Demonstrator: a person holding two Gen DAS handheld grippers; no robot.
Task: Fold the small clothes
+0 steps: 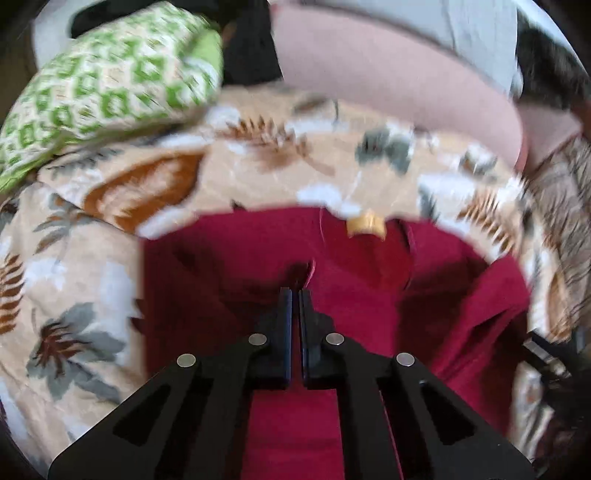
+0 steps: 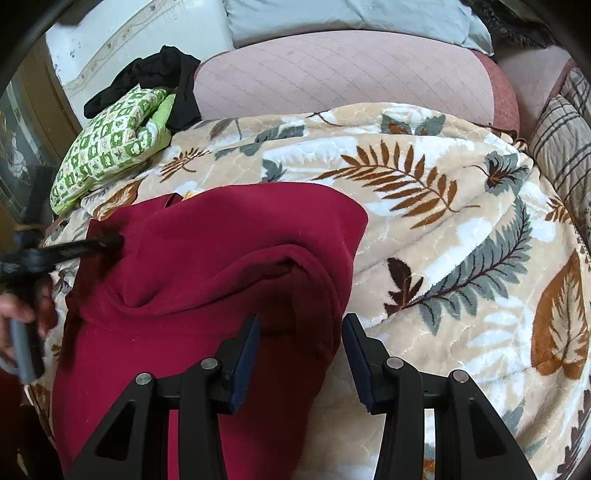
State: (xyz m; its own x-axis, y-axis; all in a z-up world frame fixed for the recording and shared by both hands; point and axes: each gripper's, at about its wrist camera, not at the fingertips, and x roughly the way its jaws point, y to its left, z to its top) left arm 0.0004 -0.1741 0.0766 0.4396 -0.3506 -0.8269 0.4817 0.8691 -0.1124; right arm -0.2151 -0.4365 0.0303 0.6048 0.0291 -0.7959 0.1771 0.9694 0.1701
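Note:
A dark red garment (image 2: 207, 280) lies partly folded on a leaf-patterned blanket (image 2: 424, 206); it also fills the lower left wrist view (image 1: 369, 288), which is blurred. My left gripper (image 1: 295, 291) is shut on a pinch of the red cloth; it also shows at the left of the right wrist view (image 2: 114, 240), at the garment's left edge. My right gripper (image 2: 301, 325) is open, with its jaws on either side of the garment's near right edge, holding nothing. A small yellow tag (image 1: 365, 223) sits at the garment's far edge.
A green and white patterned cloth (image 2: 110, 147) and a black garment (image 2: 166, 74) lie at the back left. A pink cushion (image 2: 351, 74) and a grey pillow (image 2: 332, 18) lie behind the blanket. A striped cushion (image 2: 561, 147) is at the right.

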